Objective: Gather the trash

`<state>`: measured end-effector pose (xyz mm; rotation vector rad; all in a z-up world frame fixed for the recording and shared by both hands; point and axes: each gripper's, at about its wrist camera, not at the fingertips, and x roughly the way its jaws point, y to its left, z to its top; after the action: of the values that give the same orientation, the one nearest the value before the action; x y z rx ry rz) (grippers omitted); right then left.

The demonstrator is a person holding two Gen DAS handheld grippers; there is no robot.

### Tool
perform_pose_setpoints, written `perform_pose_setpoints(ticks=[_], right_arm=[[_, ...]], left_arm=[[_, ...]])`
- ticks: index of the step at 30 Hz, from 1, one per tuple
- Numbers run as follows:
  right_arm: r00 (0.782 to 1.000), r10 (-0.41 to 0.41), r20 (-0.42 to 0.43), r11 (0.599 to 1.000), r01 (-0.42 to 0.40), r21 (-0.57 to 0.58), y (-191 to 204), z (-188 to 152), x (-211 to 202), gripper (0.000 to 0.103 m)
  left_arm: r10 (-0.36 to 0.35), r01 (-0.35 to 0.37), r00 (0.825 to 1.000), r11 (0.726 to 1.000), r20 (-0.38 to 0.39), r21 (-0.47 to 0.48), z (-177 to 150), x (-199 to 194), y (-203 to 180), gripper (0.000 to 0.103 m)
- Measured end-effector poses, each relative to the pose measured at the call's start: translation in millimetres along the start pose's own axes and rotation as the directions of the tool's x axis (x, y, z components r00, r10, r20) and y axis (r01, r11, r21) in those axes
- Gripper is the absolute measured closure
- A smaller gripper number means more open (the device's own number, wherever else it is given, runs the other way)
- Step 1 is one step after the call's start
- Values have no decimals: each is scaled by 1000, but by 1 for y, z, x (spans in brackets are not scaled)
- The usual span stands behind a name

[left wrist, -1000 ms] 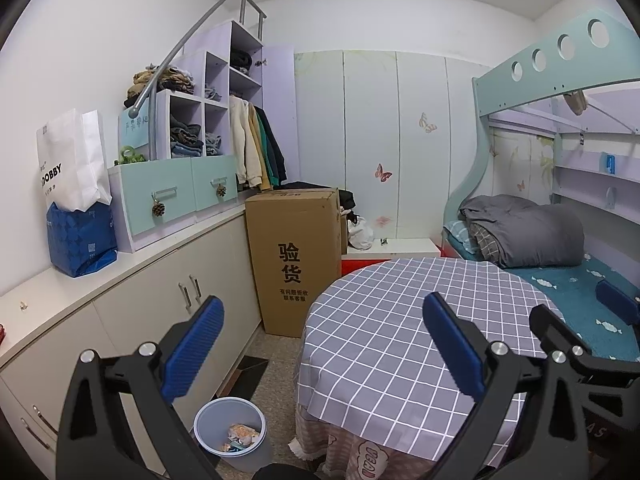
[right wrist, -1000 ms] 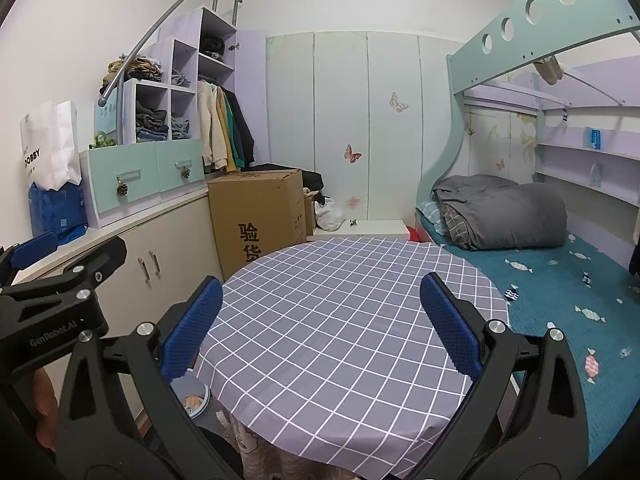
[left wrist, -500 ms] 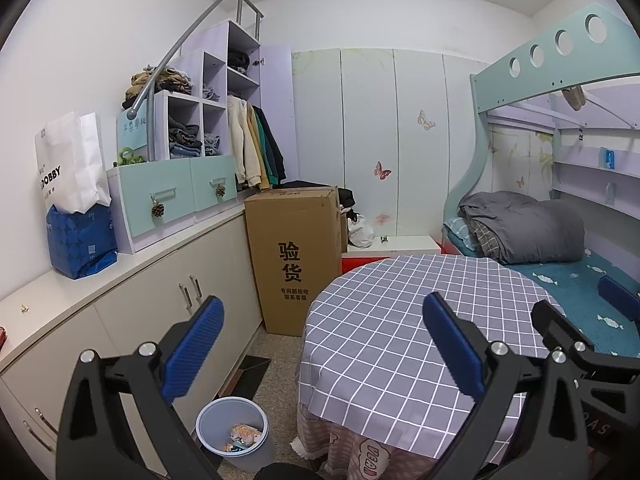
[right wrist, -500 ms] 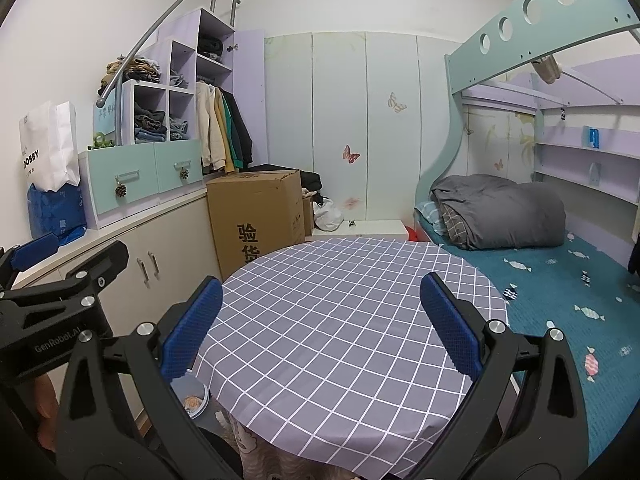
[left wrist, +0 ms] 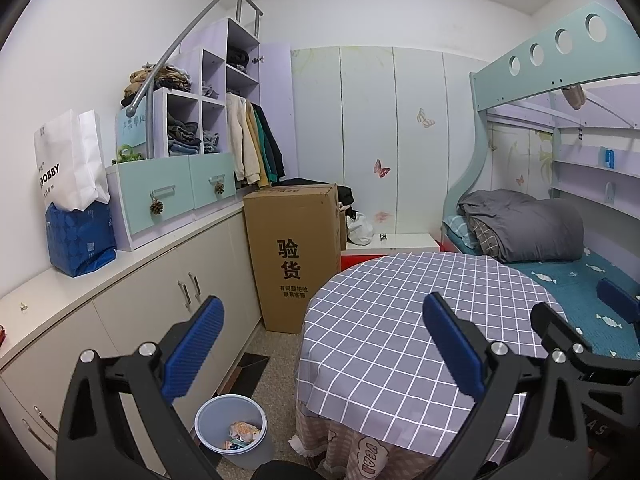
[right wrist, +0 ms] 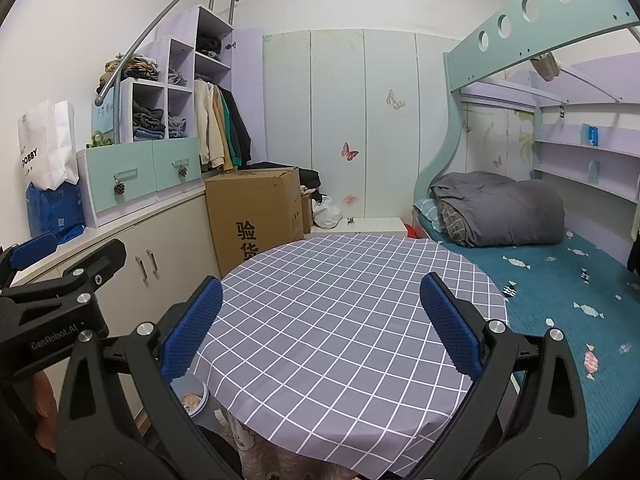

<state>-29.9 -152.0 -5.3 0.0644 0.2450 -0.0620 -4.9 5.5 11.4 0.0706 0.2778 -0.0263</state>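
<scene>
Cardboard box (left wrist: pixel 294 252) reads "验货"; paper bag (left wrist: pixel 70 160) "OBBY".

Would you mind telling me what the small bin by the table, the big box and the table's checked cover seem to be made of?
The bin looks like smooth, pale blue plastic, with a thin, even rim. The box is brown corrugated cardboard, matte, with printed characters and folded flaps. The checked cover is probably cloth or vinyl: it drapes over the edge, with a slight sheen.
</scene>
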Motion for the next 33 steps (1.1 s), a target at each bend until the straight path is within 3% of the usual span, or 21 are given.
perform_pose_setpoints(ticks=[33], right_arm=[[1000, -1, -14, 1000, 1, 11, 1, -8, -1, 6]], left_arm=[[-2, 2, 1000, 1000, -3, 3, -1, 0, -2, 5]])
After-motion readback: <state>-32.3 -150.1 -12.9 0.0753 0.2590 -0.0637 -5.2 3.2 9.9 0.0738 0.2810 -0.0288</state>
